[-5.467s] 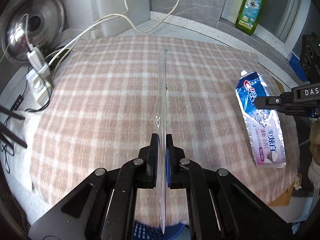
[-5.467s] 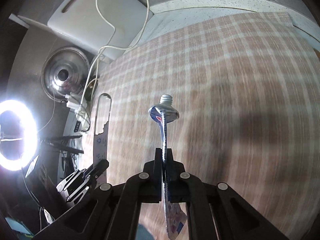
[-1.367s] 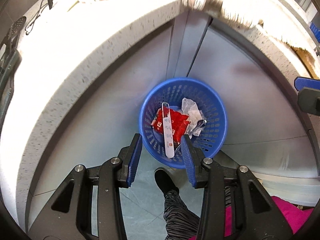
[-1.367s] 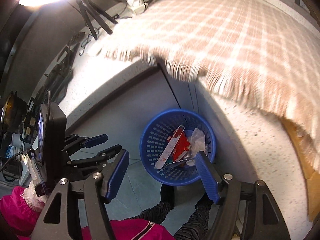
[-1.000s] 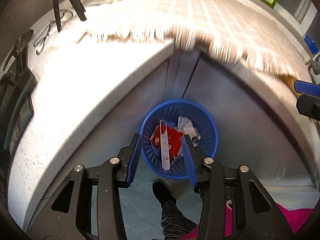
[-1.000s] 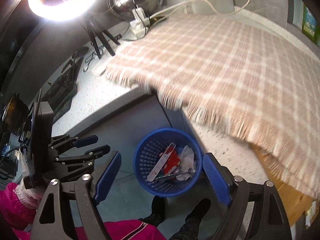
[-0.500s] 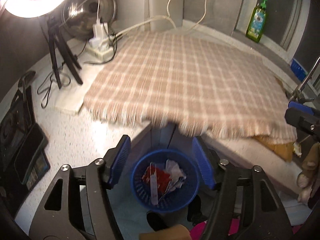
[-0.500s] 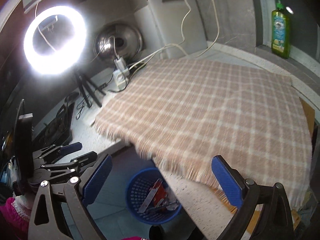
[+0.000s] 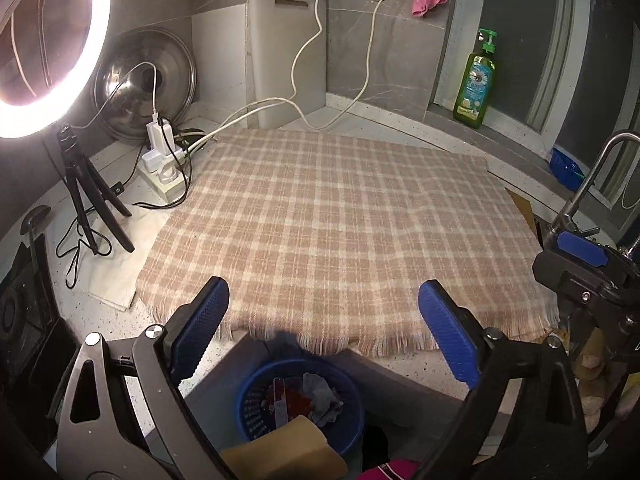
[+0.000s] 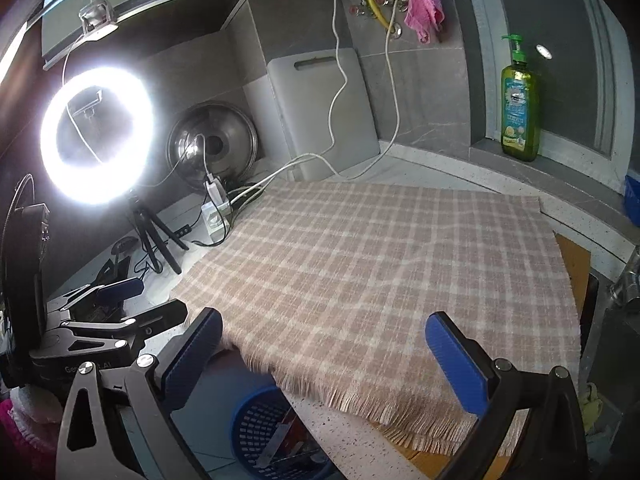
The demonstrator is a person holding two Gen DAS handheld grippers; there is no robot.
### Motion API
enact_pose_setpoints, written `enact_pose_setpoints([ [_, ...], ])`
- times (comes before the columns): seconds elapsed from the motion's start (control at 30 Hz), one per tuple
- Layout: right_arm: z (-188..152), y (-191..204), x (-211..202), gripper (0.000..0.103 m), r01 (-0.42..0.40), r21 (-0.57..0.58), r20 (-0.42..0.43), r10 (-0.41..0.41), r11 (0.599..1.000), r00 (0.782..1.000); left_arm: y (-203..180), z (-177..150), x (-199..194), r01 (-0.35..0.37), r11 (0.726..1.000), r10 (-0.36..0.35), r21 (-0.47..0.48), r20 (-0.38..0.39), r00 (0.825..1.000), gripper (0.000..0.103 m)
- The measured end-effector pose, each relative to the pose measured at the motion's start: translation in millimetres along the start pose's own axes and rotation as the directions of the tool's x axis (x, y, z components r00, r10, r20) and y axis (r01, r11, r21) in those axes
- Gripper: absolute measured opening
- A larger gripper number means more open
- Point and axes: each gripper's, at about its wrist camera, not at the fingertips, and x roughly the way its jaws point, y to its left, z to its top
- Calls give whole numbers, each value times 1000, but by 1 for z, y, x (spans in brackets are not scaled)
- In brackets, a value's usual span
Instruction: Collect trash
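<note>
Woven fringed cloth (image 9: 340, 232), speckled stone counter (image 9: 100, 320), perforated plastic basket (image 9: 248, 404).

blue basket (image 9: 344, 432): round, perforated plastic wall, standing upright on the floor below the counter edge, low between the spread fingers of the left tool and below them. in the right wrist view the basket (image 10: 256, 420) sits below and just inside that tool's left finger, partly hidden under the counter overhang.

trash inside the basket:
- flat white strip (image 9: 280, 402): long, narrow, leaning on end against the other contents; also visible from the right tool (image 10: 276, 444).
- red packaging (image 9: 298, 398): crumpled, behind the strip.
- grey-white crumpled wrapper (image 9: 320, 394): toward the right tool's side of the strip, touching the red packaging.

all contents lie inside the rim.
</note>
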Motion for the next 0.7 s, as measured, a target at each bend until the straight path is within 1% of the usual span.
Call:
enact_pose_setpoints([
  [0.2, 8, -13, -6, 103, 65, 20, 30, -65, 998, 997, -8, 10, 2, 20, 1000, -20, 4, 7, 1000, 102],
  [0.33, 8, -19, -5, 103, 86, 27, 19, -87, 996, 996, -12, 12, 3, 3, 1000, -3, 11, 4, 1000, 102],
  [0.7, 8, -20, -6, 103, 115, -2, 11, -115, 993, 993, -14, 14, 3, 9, 1000, -9, 6, -14, 1000, 102],
])
